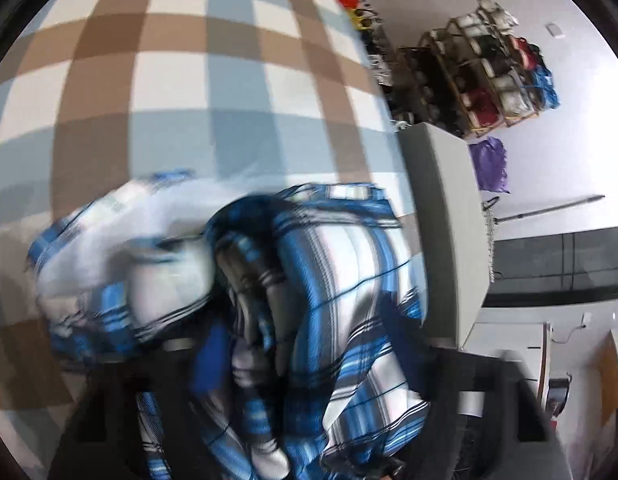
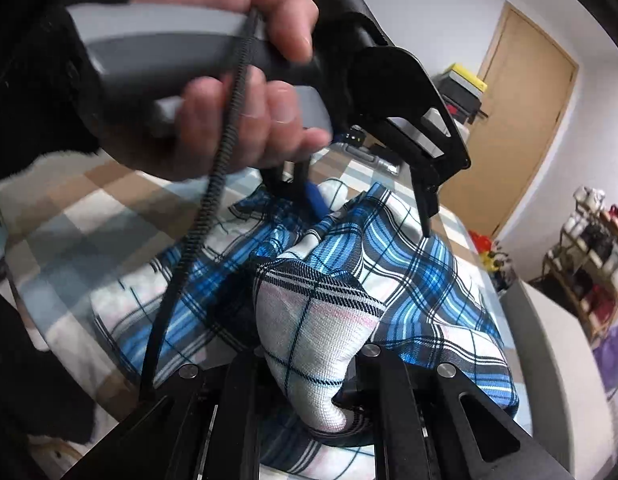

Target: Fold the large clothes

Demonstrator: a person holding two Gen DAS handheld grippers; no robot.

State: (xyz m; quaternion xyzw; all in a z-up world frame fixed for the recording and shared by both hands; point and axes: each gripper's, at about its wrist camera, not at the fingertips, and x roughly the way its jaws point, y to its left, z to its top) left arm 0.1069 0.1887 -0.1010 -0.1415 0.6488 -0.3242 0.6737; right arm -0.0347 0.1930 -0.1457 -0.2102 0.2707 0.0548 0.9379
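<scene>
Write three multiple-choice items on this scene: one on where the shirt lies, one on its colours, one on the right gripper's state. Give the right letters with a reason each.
1. The plaid shirt lies on:
A. a checked bedspread
B. a wooden floor
C. a glass desk

2. The shirt is mostly:
A. red and yellow
B. blue and white with dark lines
C. plain green

3. The right gripper is:
A. wide open over bare bedding
B. out of view
C. shut on a fold of the shirt

Answers:
1 A, brown, white and blue-grey squares spread under and around the shirt.
2 B, the blue and white plaid shows in both views.
3 C, a bunched fold is pinched between its fingers.
</scene>
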